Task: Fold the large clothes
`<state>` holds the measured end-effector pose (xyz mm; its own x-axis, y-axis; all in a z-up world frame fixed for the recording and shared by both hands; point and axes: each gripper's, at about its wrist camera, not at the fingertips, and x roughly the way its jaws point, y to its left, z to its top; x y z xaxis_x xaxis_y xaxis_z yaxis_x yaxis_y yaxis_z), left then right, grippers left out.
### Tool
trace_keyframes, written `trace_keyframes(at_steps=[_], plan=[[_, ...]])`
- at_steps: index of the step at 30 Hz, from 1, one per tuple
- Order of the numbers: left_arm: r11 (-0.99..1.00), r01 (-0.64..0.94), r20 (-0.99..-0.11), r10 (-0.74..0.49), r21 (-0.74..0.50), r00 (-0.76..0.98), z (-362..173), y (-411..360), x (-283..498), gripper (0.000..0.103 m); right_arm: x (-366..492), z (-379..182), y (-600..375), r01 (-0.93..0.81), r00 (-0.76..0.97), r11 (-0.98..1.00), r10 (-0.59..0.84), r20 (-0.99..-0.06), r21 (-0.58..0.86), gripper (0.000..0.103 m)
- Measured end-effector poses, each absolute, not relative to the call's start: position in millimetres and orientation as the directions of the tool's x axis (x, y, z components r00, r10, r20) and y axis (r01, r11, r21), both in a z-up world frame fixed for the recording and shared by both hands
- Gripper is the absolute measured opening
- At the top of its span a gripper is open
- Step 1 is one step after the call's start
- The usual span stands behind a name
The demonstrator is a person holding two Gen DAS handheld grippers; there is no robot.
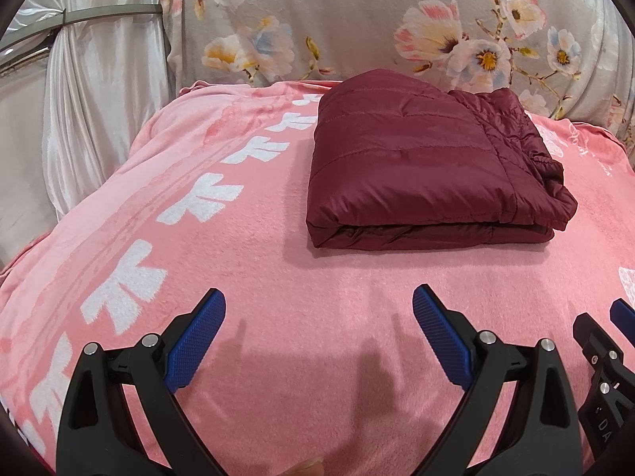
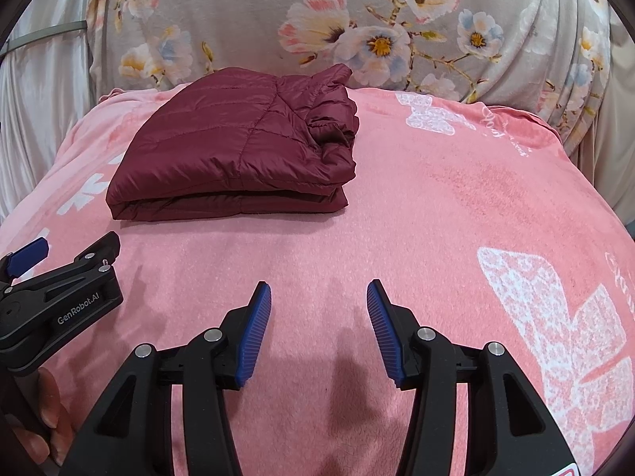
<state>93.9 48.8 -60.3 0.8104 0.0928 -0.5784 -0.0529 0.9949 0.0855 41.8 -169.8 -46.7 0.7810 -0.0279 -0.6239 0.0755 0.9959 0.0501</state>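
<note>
A dark red quilted jacket (image 1: pixel 424 162) lies folded into a compact rectangle on the pink blanket (image 1: pixel 278 277), toward the far side. It also shows in the right wrist view (image 2: pixel 238 146), far left of centre. My left gripper (image 1: pixel 319 305) is open and empty, held above the blanket well short of the jacket. My right gripper (image 2: pixel 319 297) is open and empty, also short of the jacket and to its right. Each gripper shows at the edge of the other's view, the right one (image 1: pixel 611 341) and the left one (image 2: pixel 59 273).
The pink blanket with white patterns covers a raised soft surface. A grey floral cloth (image 1: pixel 357 20) rises behind it. White satin drapery (image 1: pixel 91 119) hangs at the left. The blanket drops away at its left and right edges.
</note>
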Motion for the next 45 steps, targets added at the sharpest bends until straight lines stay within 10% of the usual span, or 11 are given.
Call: trace_keyframes(at_steps=[45], plan=[[0.996, -0.033, -0.581, 0.073, 0.078, 0.811, -61.3, 37.4, 88.9, 0.093, 42.6, -46.9, -169.6, 0.073, 0.780, 0.996, -0.028, -0.625, 0.046, 0.050]])
